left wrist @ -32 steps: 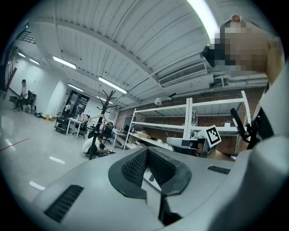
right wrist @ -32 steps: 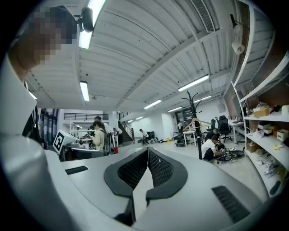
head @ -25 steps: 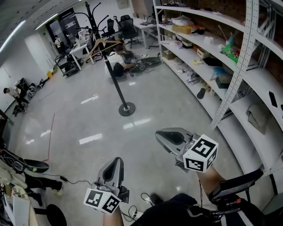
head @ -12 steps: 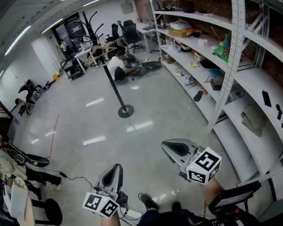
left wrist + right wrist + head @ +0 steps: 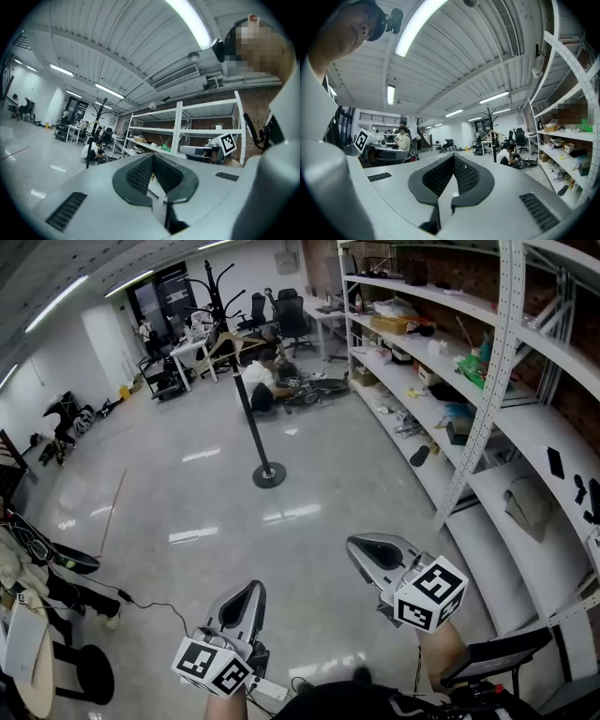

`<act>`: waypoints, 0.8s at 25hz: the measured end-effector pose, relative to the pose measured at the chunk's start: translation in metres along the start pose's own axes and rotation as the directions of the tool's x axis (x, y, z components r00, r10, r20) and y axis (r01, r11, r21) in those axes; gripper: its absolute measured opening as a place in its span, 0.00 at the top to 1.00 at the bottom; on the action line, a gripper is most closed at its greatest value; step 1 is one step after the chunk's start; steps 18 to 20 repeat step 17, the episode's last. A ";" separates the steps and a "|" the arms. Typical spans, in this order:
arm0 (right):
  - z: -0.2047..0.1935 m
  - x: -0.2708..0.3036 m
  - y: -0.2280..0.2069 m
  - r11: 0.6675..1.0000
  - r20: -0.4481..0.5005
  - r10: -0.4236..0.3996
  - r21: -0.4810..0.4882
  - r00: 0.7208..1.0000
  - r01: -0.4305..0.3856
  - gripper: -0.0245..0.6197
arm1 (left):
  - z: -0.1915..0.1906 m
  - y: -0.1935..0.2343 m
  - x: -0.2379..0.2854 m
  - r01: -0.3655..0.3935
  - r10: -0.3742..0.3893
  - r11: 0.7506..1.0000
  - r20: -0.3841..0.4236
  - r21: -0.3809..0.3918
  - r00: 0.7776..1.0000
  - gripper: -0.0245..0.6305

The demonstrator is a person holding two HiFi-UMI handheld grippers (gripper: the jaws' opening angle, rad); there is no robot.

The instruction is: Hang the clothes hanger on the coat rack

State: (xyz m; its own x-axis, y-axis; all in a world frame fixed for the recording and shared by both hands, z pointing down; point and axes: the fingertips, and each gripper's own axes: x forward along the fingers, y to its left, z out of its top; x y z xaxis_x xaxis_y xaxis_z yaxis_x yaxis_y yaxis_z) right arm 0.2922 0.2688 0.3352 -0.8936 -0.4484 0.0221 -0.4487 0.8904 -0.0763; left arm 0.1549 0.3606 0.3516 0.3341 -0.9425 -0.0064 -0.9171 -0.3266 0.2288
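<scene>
Clothes hanger [image 5: 223, 339] of pale wood shows by the top of a black pole [image 5: 252, 423] far across the floor, near the black coat rack [image 5: 216, 277], while the left gripper [image 5: 247, 592] and right gripper [image 5: 364, 547] are both closed, empty and well apart from it.

The left gripper [image 5: 153, 158] sits at 6 o'clock, its jaws pressed together with nothing in them. The right gripper [image 5: 187, 151] is at 3 o'clock, by the shelves [image 5: 161, 131]. At 9 o'clock, far off, a hanger [image 5: 95, 123] tops a pole [image 5: 87, 158] beside a person [image 5: 90, 151]. A coat rack [image 5: 99, 108] stands behind.
</scene>
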 end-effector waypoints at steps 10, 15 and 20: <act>0.003 0.005 0.046 1.000 -0.006 0.012 -0.028 1.000 -0.012 0.95 | 0.011 0.006 -0.043 0.012 -0.013 1.000 0.055 0.028 0.998 0.96; 0.007 -0.001 0.048 0.999 -0.008 0.001 -0.037 1.000 -0.001 0.95 | 0.010 -0.003 -0.045 0.020 -0.022 0.999 0.052 0.048 0.998 0.96; 0.008 -0.003 0.051 0.999 -0.006 -0.002 -0.036 1.000 0.002 0.95 | 0.009 -0.008 -0.047 0.025 -0.028 0.998 0.046 0.065 0.999 0.96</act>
